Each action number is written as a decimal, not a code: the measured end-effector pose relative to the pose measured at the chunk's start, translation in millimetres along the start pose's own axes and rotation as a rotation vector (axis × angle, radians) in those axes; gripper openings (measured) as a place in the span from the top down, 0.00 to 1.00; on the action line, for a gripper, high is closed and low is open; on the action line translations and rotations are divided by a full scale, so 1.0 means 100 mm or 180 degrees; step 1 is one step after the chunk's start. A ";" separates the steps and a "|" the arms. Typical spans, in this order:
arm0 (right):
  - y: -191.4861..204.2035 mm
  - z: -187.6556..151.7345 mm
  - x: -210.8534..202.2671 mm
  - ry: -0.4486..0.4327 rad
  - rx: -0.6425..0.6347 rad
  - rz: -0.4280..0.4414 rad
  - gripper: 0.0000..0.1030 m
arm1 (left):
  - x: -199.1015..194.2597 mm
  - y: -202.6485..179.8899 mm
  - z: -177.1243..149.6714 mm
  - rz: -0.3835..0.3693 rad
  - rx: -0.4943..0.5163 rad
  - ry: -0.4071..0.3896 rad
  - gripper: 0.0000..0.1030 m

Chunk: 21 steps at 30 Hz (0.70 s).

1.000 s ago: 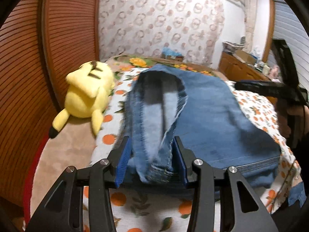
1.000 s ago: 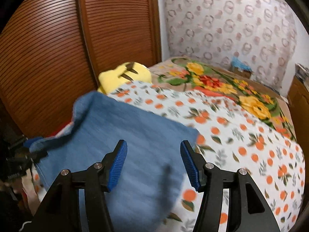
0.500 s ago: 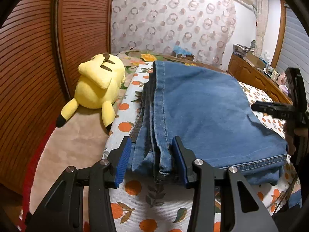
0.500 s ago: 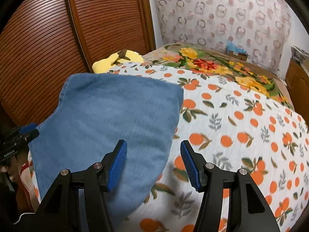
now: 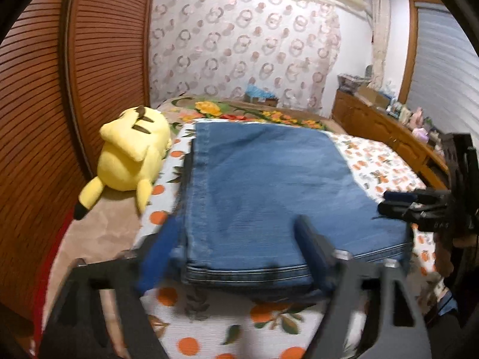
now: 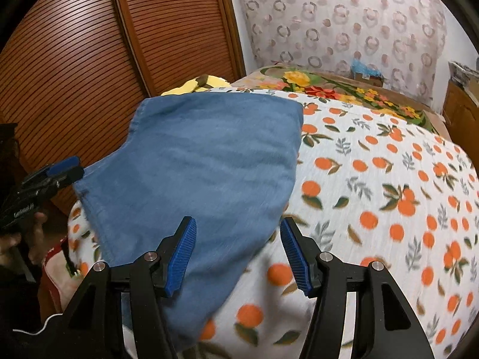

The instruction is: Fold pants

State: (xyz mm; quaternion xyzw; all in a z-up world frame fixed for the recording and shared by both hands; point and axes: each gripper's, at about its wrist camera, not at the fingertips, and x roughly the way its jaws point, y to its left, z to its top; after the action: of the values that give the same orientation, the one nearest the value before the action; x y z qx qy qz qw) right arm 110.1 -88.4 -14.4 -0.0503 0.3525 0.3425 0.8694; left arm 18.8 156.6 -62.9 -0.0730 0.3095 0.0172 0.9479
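The blue jeans [image 5: 263,197] lie folded in a flat stack on the orange-print bedspread [image 5: 209,323]. My left gripper [image 5: 236,257] is open, blurred, its jaws wide apart on either side of the stack's near-left hem corner, nothing held. In the right wrist view the jeans [image 6: 203,173] lie flat, and my right gripper [image 6: 239,257] is open and empty above their near edge. Each gripper shows in the other's view: the right [image 5: 419,206], the left [image 6: 51,176].
A yellow plush toy [image 5: 131,155] lies on the bed left of the jeans, against the brown slatted wardrobe doors [image 5: 45,104]. A floral blanket [image 6: 329,89] covers the far bed. A wooden dresser [image 5: 386,131] with clutter stands at right.
My left gripper has opened wide and let go of the jeans' hem, which now lies flat on the bed. The right gripper stayed open and drew back slightly.
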 end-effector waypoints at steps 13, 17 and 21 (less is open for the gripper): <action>-0.16 0.02 0.29 0.0168 0.0247 0.0038 0.40 | 0.18 -0.36 -0.14 -0.0128 0.0228 0.0202 0.20; -0.27 0.15 0.41 0.0214 0.0341 0.0007 0.40 | 0.20 -0.36 -0.14 -0.0111 0.0217 0.0222 0.20; -0.34 0.26 0.55 0.0211 0.0334 -0.0045 0.40 | 0.20 -0.37 -0.14 -0.0099 0.0229 0.0231 0.20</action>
State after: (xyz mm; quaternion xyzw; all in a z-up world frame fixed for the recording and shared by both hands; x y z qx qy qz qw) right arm 175.3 -74.2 -35.8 -0.0185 0.3983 0.3155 0.8611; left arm 30.2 118.2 -81.0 -0.0443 0.3430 -0.0114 0.9382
